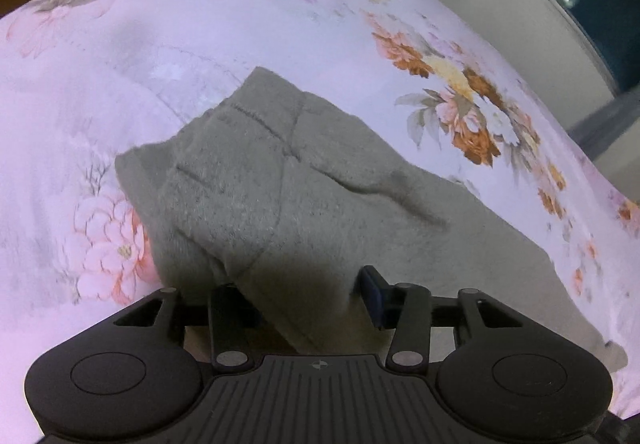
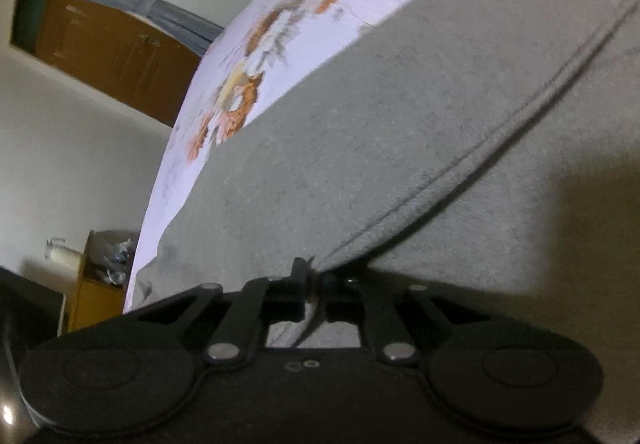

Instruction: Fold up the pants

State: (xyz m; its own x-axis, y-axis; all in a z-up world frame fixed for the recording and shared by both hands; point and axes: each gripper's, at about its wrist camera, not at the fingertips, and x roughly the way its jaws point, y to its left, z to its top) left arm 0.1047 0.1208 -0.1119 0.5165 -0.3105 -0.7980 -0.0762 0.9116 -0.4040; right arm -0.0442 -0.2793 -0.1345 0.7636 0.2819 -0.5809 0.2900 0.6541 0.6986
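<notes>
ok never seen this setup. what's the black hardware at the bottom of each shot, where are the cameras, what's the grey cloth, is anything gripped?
No robot here: a person holds a two-finger gripper in each hand, and each gripper carries a fisheye camera that looks forward along its fingers. The black hardware at the bottom of each shot is that gripper's own linkage.

In the left wrist view, the left gripper has grey pants between its fingers. The jaws stand apart around a bunched fold, and I cannot tell whether the pads press on it. The pants lie on a floral bedsheet.

In the right wrist view, the camera is tilted, so the room looks slanted. The right gripper is shut, pinching a seamed edge of the same pants, with the bedsheet beyond.

So the right is gripping, and the left is at least around cloth.
</notes>
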